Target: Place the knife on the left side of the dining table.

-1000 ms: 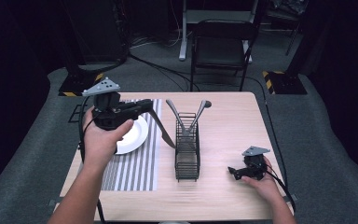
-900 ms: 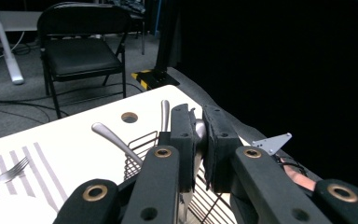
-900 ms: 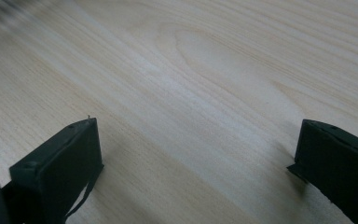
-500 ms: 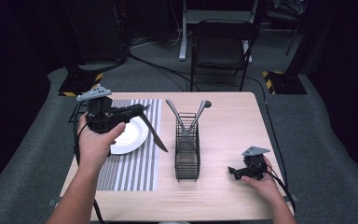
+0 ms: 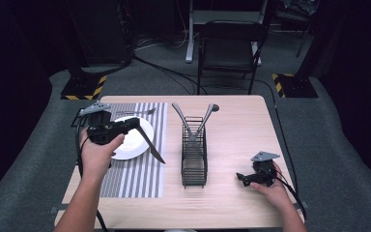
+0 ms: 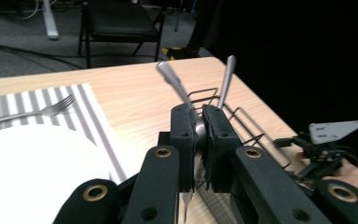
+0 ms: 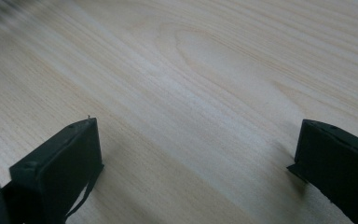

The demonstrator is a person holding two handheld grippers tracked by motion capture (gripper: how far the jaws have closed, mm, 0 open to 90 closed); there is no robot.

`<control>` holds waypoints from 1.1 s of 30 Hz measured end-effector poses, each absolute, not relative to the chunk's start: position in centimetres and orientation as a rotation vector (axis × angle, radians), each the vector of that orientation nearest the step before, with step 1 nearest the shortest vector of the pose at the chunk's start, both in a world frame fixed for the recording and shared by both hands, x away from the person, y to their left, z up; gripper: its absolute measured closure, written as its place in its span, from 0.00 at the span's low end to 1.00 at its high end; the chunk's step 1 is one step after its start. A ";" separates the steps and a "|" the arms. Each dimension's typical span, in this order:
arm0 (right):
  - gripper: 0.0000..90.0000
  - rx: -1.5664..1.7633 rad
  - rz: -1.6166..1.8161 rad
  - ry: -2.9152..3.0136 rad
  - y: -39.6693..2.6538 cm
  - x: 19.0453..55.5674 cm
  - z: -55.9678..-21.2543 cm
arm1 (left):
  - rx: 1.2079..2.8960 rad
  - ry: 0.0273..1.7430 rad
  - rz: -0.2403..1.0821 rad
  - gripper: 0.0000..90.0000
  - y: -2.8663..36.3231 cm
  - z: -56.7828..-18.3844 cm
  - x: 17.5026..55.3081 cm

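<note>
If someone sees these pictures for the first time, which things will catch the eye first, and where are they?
The eye falls first on the left gripper, raised over the white plate on the striped placemat, its jaws shut on a piece of cutlery whose kind cannot be told. Next comes the black wire caddy at the table's middle, with two utensil handles fanning out of it. The right gripper rests open near the table's right edge.

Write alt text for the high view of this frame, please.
A person's left gripper holds a knife angled down over a white plate on a striped placemat. The right gripper rests on the wooden table, right of a black wire rack holding two utensils.
</note>
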State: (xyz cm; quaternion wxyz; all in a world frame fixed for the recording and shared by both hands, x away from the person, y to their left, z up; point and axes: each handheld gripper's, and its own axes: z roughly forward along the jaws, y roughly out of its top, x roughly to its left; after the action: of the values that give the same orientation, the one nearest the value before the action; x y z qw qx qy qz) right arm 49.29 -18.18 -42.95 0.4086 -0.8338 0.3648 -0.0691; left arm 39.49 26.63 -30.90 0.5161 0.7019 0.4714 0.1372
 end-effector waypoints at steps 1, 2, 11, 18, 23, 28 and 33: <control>0.00 -2.101 -0.174 0.919 -18.2 49.3 -43.0 | 1.684 1.142 0.326 0.93 26.8 -31.2 39.6; 0.00 -2.101 -0.174 0.919 -18.2 49.3 -43.0 | 1.674 1.161 0.316 0.93 27.2 -31.9 39.8; 0.00 -2.101 -0.174 0.919 -18.2 49.3 -43.0 | 1.661 1.209 0.310 0.93 28.0 -33.6 40.3; 0.00 -2.101 -0.174 0.919 -18.2 49.3 -43.0 | 1.642 1.243 0.302 0.93 28.3 -34.2 40.5; 0.00 -2.101 -0.174 0.919 -18.2 49.3 -43.0 | 1.643 1.260 0.298 0.93 28.6 -34.7 40.6; 0.00 -2.101 -0.174 0.919 -18.2 49.3 -43.0 | 1.626 1.272 0.295 0.93 29.1 -34.9 40.5; 0.00 -2.101 -0.174 0.919 -18.2 49.3 -42.9 | 1.624 1.286 0.291 0.93 29.5 -35.3 40.5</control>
State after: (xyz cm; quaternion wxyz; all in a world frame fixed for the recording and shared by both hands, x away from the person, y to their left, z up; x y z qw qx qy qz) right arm 49.29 -18.18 -42.95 0.4086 -0.8339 0.3646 -0.0691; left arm 40.51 29.52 -35.25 0.5013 0.6717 0.5319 0.1205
